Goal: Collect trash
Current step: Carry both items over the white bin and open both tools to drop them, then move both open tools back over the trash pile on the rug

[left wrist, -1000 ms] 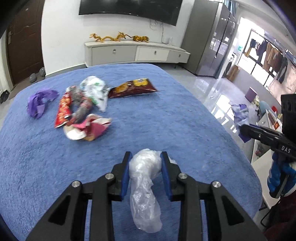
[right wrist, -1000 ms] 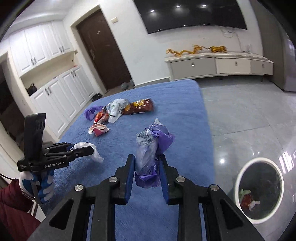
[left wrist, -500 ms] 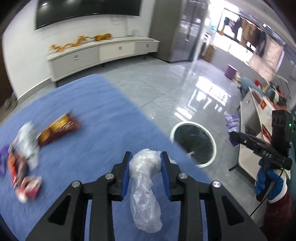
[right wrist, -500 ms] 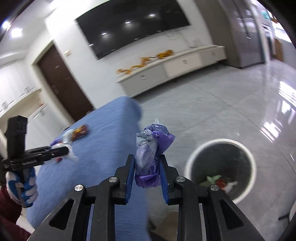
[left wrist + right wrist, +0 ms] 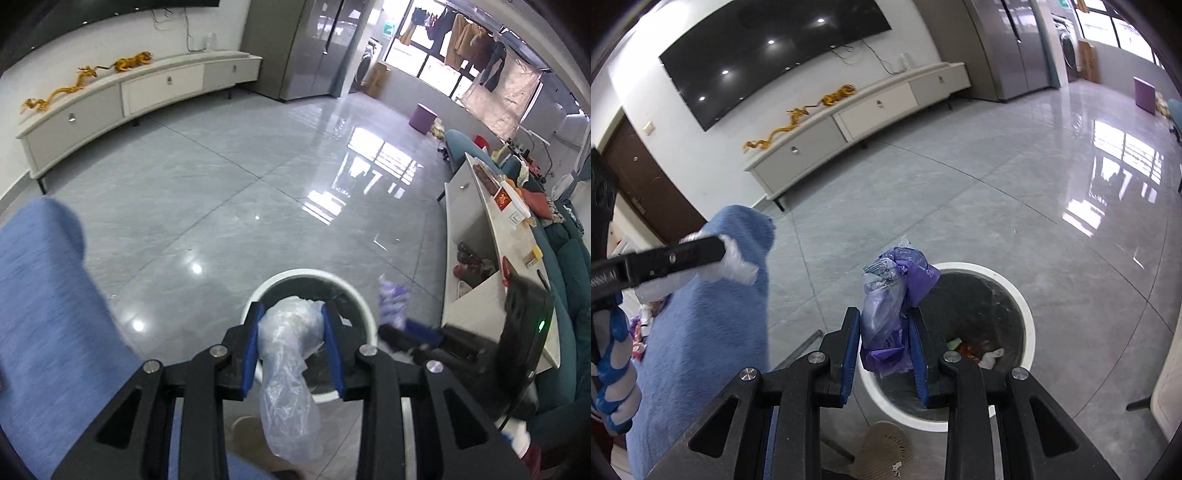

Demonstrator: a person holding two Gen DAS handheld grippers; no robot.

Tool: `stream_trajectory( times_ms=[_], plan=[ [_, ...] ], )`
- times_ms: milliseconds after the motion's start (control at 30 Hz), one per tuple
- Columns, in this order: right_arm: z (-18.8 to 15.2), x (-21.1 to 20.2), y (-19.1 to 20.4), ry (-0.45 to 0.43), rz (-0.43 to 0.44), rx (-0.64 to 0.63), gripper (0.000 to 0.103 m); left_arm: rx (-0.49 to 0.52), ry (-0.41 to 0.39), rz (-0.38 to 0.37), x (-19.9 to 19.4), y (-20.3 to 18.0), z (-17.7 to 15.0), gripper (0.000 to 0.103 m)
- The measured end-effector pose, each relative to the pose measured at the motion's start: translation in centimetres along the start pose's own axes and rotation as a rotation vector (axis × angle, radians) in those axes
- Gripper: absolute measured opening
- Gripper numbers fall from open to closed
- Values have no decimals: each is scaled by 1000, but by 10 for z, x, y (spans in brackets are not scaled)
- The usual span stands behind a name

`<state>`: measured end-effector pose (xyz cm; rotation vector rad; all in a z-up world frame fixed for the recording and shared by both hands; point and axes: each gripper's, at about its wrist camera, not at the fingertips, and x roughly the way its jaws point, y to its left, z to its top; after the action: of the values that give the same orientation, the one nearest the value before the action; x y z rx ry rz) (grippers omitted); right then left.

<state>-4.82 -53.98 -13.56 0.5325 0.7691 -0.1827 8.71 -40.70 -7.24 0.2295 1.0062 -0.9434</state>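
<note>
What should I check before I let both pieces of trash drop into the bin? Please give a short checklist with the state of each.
1. Left tongs grip the clear bag: ok.
2. Right tongs grip the purple bag: ok.
3. Bin open, with room inside: ok.
4. Clear bag over the bin mouth: ok in the left view.
5. Purple bag over the bin mouth: cannot tell; it sits at the rim's left edge.
6. Tongs clear of each other: ok.

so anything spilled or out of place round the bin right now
Nothing stands out. The floor around the white bin shows no dropped litter, and both the clear plastic bag and the purple wrapper bundle sit clamped in their grippers.
</note>
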Motion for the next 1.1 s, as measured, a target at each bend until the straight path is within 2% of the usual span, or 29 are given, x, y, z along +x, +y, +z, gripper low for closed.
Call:
stream_trajectory(
  times_ms=[100, 133, 167, 233, 400, 567, 833, 1100],
  plan=[
    [-1, 6, -16, 7, -33, 16, 28, -19, 27, -29, 22, -11, 12, 33],
    [1, 8, -21, 11, -45, 24, 32, -23, 32, -34, 27, -13, 15, 37],
    [1, 10, -23, 13, -56, 28, 35, -29, 35, -37, 32, -15, 16, 48],
    [2, 12, -29, 15, -79, 34, 48, -45, 33, -41, 36, -16, 19, 57],
    [0, 8, -34, 17, -98, 45, 50, -51, 39, -60, 35, -15, 18, 57],
    [-1, -6, -29, 0, -100, 54, 50, -17, 8, -34, 18, -16, 12, 57],
    [2, -60, -4, -110, -63, 68, 50, 4, -66, 43, -37, 0, -19, 57],
    [3, -104, 54, -198, 13, -1, 50, 3, -125, 157, -92, 37, -68, 57]
  ],
)
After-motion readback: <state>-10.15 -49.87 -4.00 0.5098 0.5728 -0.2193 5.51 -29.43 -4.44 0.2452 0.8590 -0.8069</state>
